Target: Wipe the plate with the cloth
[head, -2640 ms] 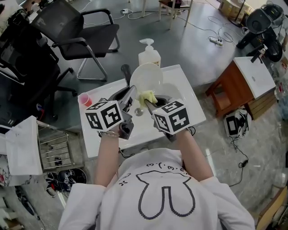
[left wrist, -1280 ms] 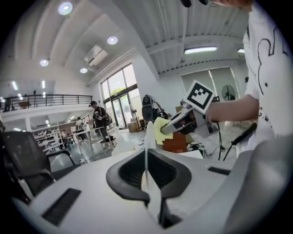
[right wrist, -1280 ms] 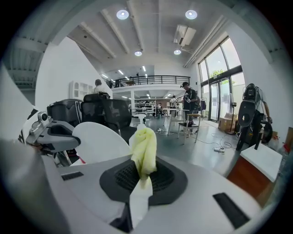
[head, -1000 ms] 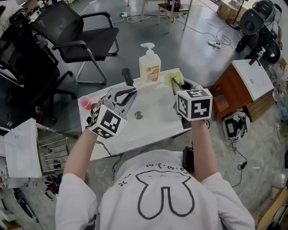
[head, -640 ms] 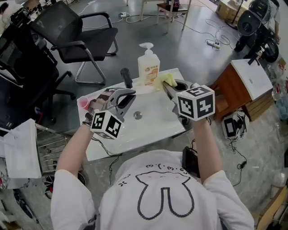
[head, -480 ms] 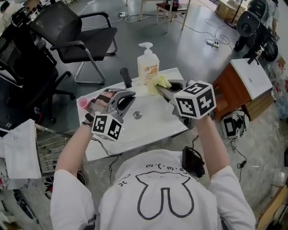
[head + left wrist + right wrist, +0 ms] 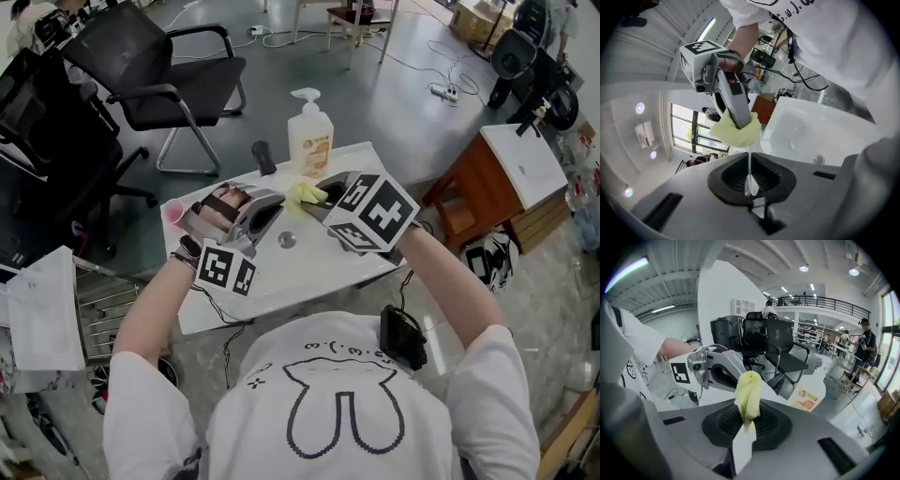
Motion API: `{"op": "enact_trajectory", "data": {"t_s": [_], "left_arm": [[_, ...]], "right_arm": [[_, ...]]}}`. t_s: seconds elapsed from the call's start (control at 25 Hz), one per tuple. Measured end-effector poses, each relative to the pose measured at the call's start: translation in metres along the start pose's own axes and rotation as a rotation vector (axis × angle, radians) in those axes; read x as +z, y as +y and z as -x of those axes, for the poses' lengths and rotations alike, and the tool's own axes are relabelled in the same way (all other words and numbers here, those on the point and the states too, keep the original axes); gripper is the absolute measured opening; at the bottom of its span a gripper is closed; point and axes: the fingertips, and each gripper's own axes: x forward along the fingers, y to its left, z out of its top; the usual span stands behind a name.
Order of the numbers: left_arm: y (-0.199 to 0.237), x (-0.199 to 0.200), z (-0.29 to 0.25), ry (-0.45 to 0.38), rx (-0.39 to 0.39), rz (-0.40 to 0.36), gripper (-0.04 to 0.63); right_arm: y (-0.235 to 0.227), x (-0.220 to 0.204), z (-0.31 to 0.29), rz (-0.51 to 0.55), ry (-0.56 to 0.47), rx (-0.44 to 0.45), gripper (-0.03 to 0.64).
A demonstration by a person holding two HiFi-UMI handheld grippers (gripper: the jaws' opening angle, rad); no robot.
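My left gripper is shut on the rim of the white plate, which shows only as a thin edge-on line in the left gripper view. In the head view the plate tilts up to the left of the jaws. My right gripper is shut on the yellow cloth, a bunched wad sticking out past its jaws. The cloth sits against the plate's far edge, over the white sink. Each gripper faces the other, close together.
A soap pump bottle and a black faucet handle stand at the sink's back edge. A pink cup sits at its left corner. A black office chair stands behind, and a wooden stool to the right.
My right gripper has carried the cloth left, from beside the soap bottle to the plate's edge. My left gripper has rolled in place, turning the plate.
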Motion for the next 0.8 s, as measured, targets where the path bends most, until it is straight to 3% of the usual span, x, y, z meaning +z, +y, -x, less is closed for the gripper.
{"op": "enact_trajectory", "data": {"t_s": [0.32,0.8], "left_arm": [[-0.003,0.002,0.007,0.000,0.020,-0.029,0.018],[-0.008,0.012,0.018,-0.035,0.029,-0.046,0.020]], "right_arm": [[-0.007,-0.013,0.000,-0.056,0.038,0.026,0.048],[-0.050,-0.054,-0.012,-0.153,0.119,-0.075,0.048]]}}
